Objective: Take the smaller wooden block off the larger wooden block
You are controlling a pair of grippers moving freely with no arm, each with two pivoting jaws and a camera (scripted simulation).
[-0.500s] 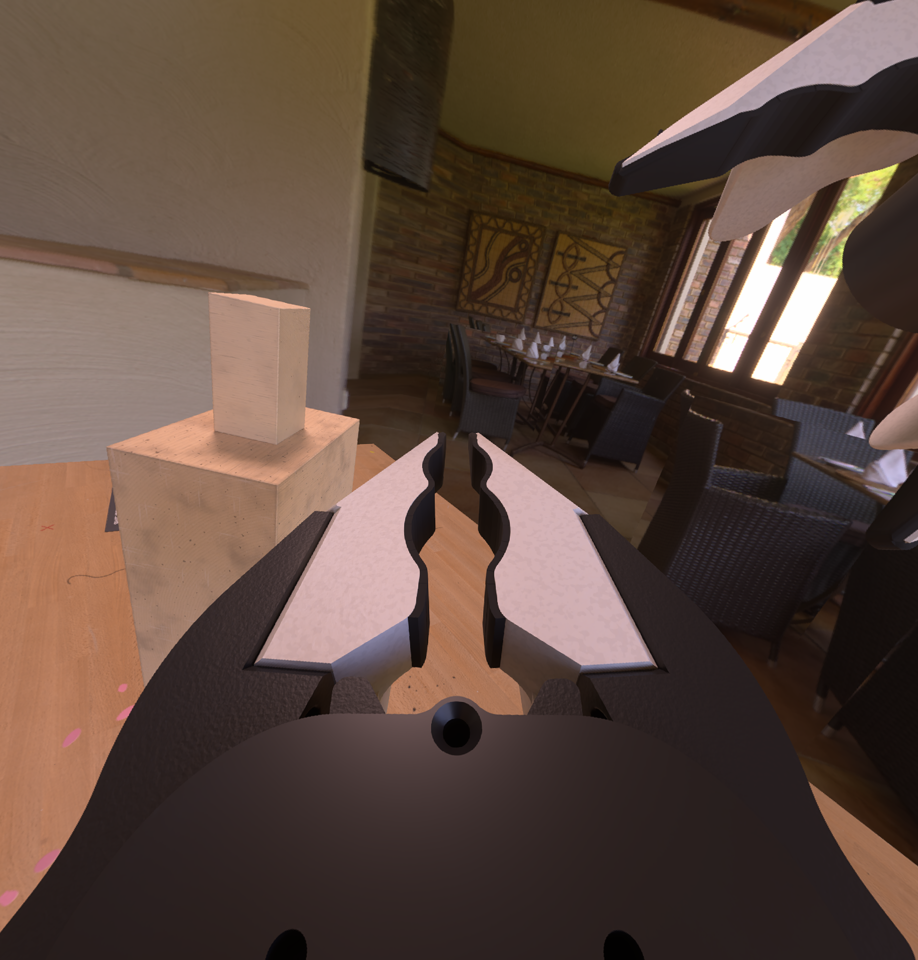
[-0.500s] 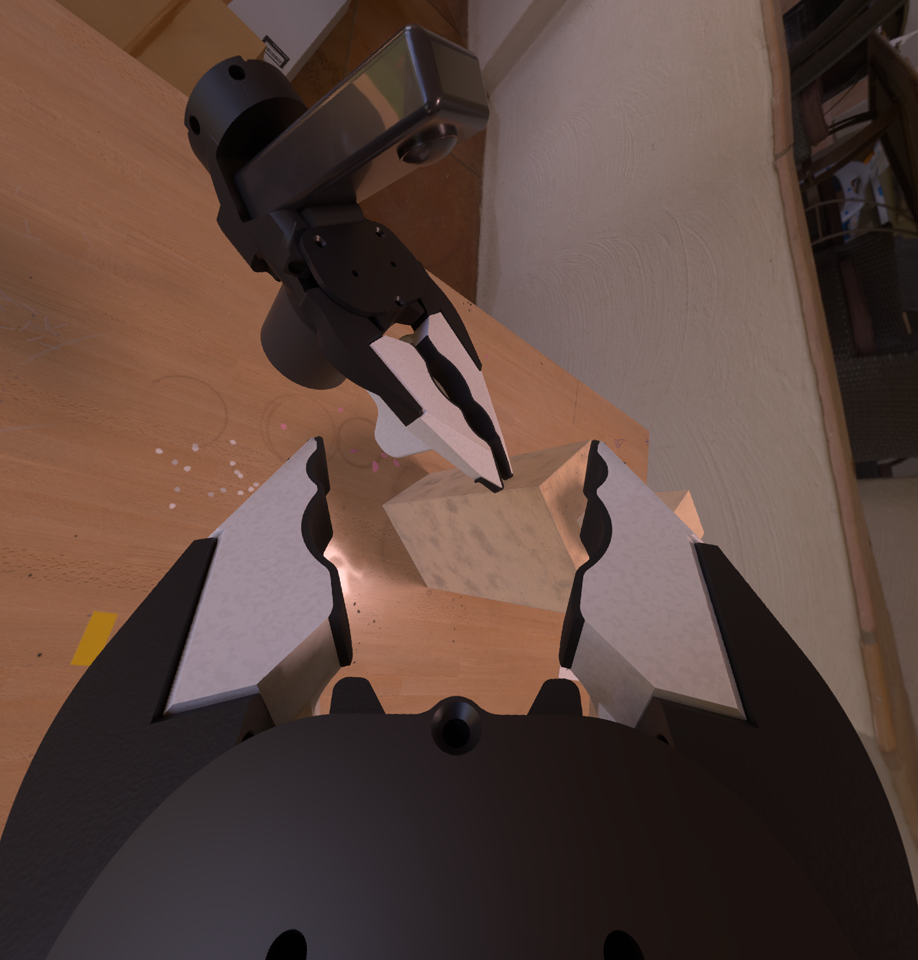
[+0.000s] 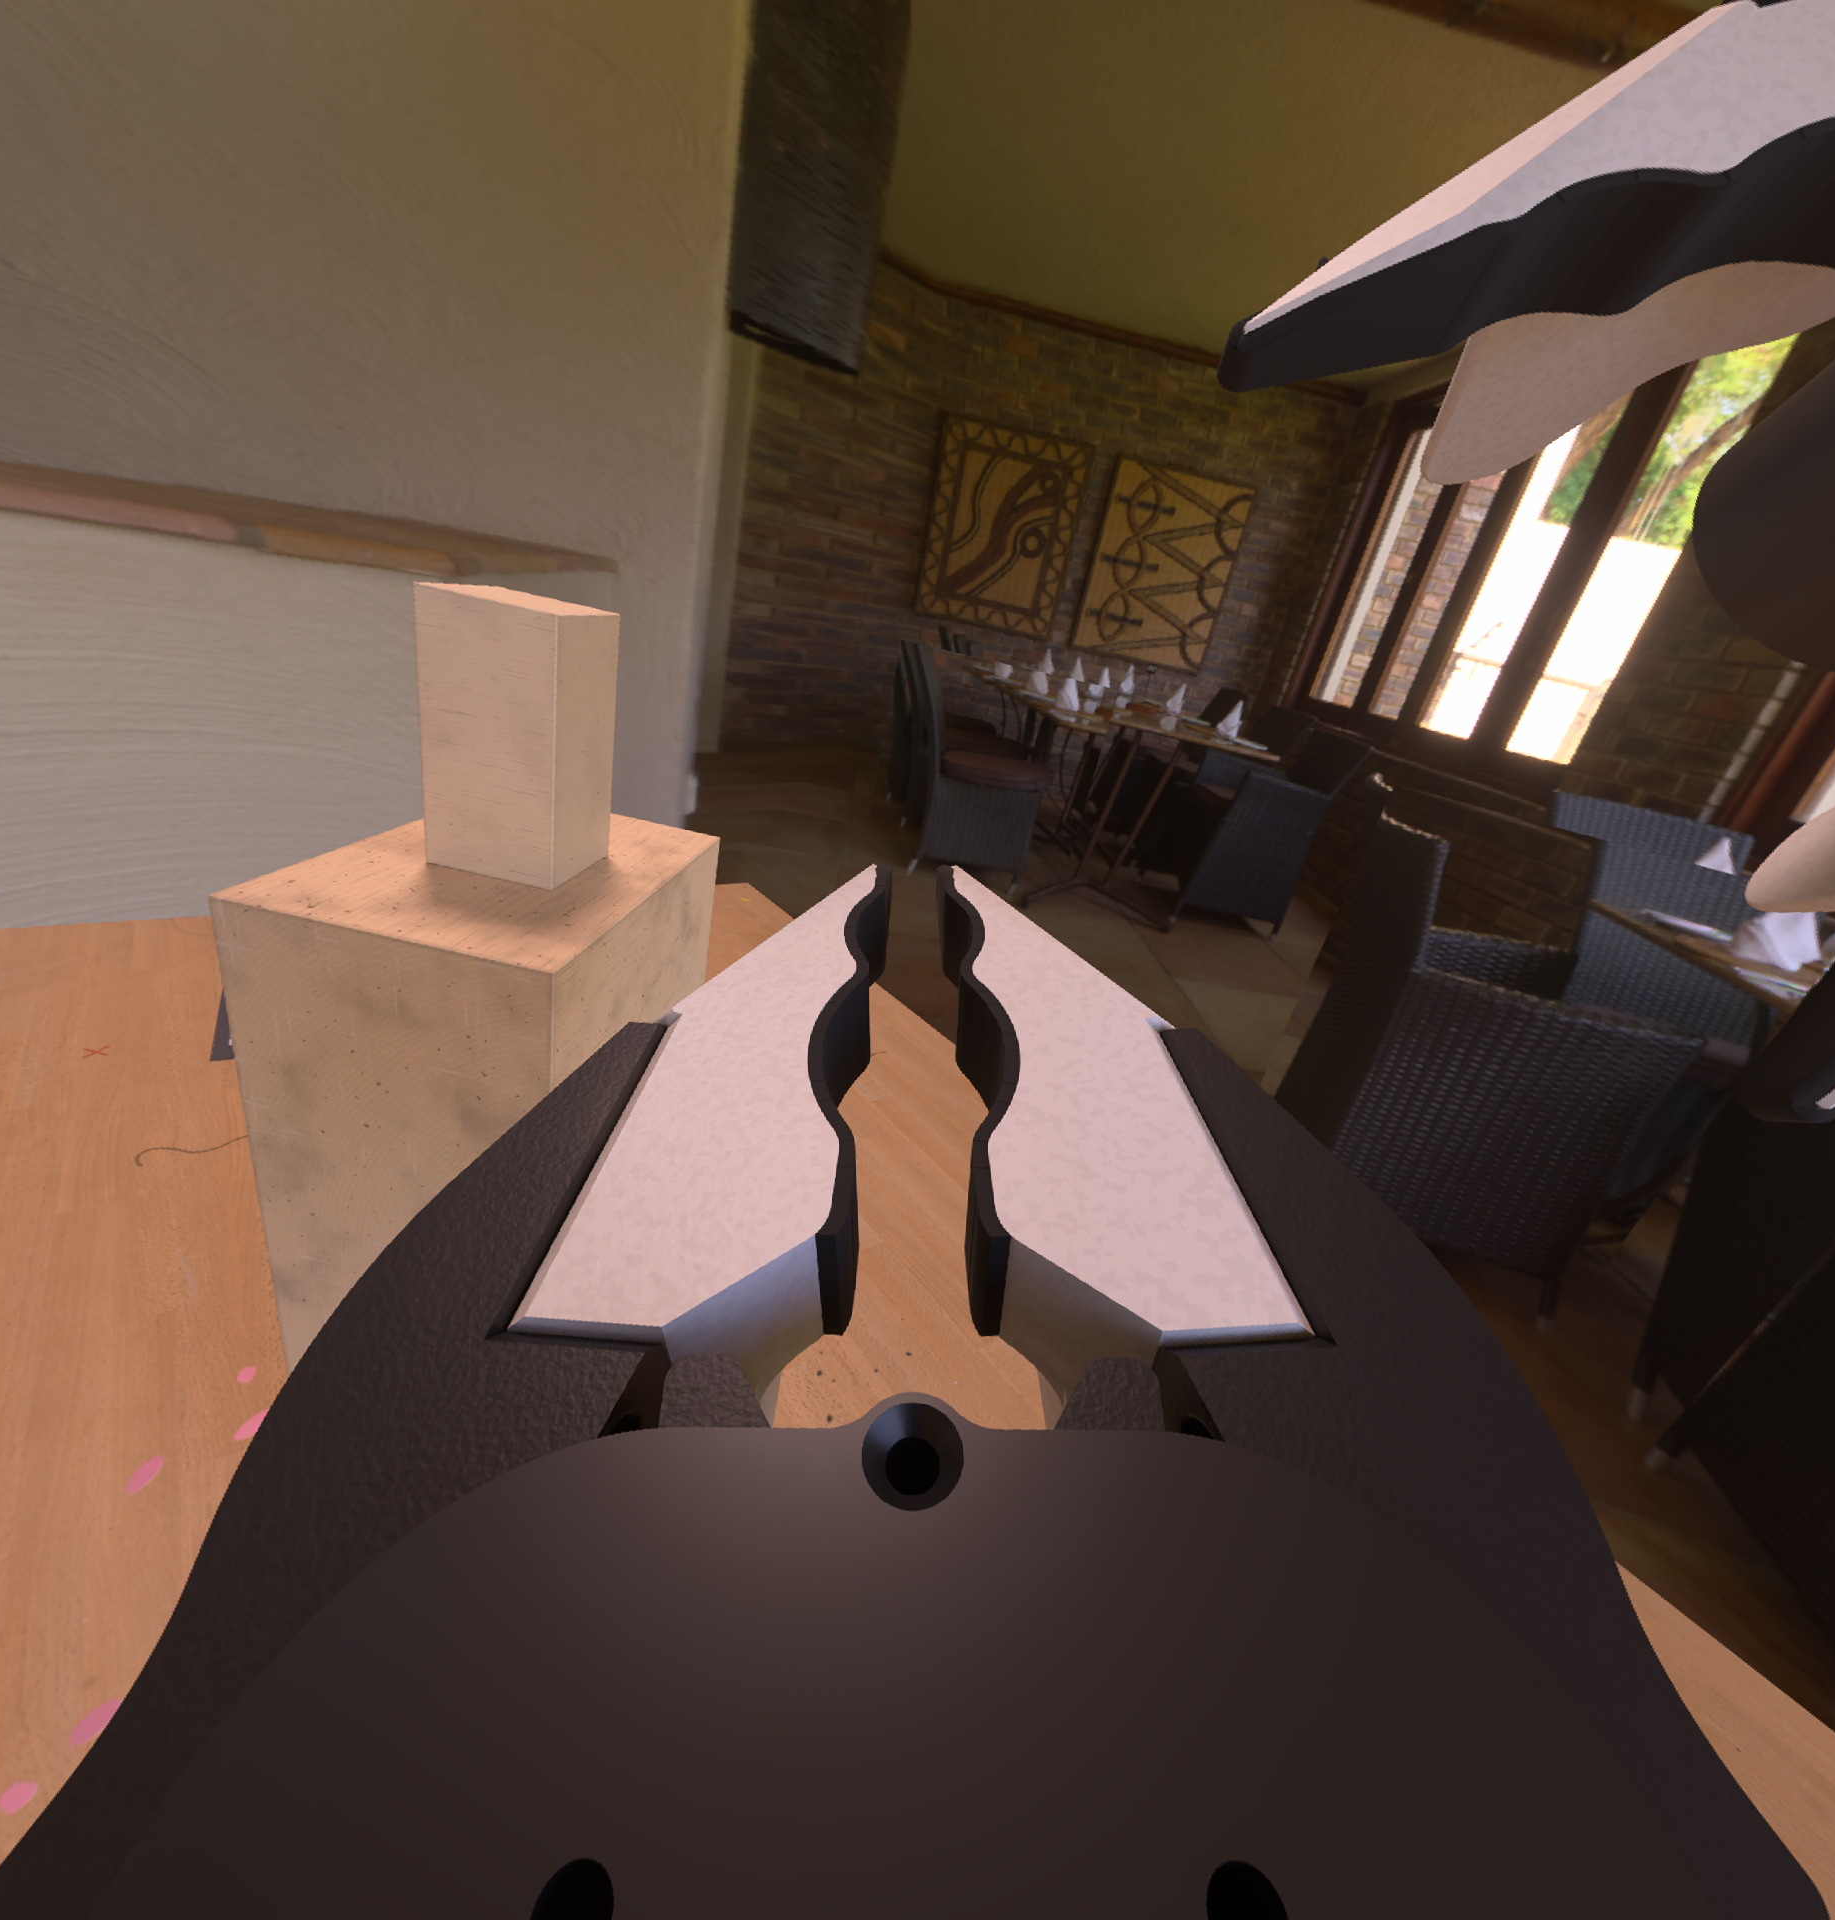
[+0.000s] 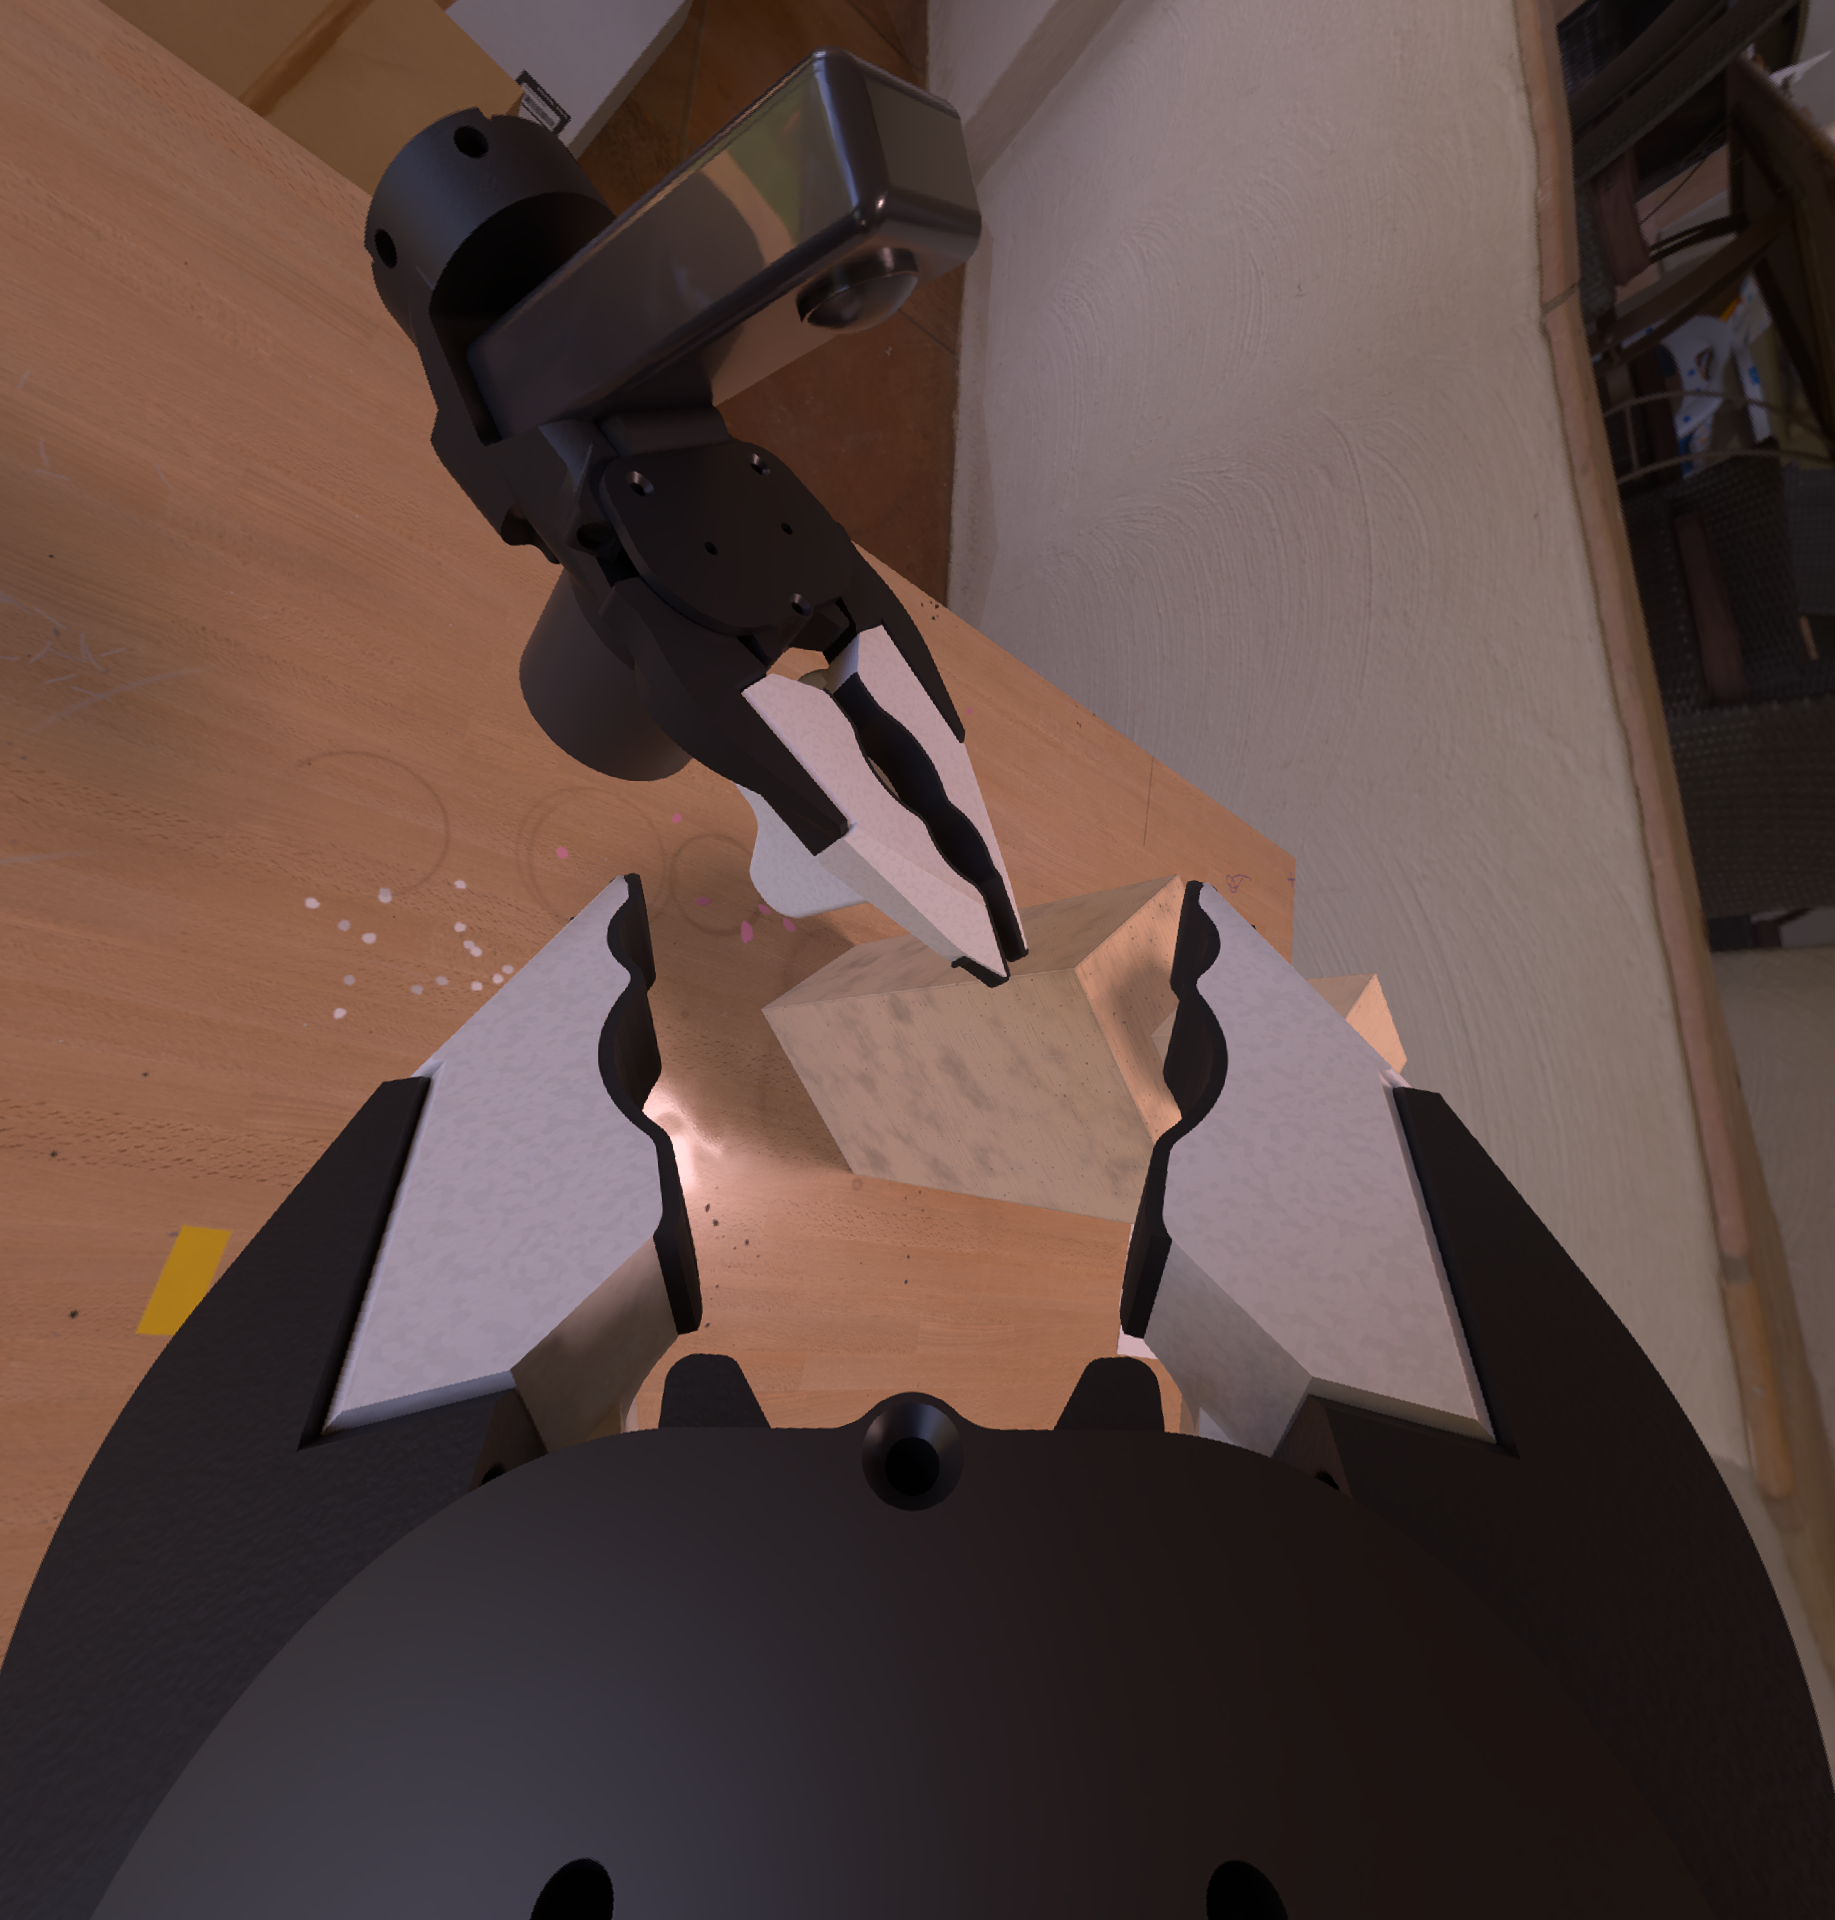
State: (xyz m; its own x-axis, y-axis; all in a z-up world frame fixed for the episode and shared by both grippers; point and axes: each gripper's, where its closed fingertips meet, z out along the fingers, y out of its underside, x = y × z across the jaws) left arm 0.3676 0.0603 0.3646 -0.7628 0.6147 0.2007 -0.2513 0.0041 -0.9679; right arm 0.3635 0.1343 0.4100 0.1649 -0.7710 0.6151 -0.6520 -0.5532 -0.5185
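Table [image 3: 92, 1247]: light wood, pink specks.
Small block [image 3: 513, 732]: upright on big block [image 3: 425, 997], left of left gripper.
Left gripper [image 3: 913, 883]: jaws narrow, empty.
Right gripper [image 4: 908, 899]: jaws wide, empty, above big block.

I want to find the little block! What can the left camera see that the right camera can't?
Only the left view shows the small block standing upright on the big block, plus a dining room. Only the right view shows the left gripper whole, nearly shut, and yellow tape. Both show the big block, the table and the open right gripper.
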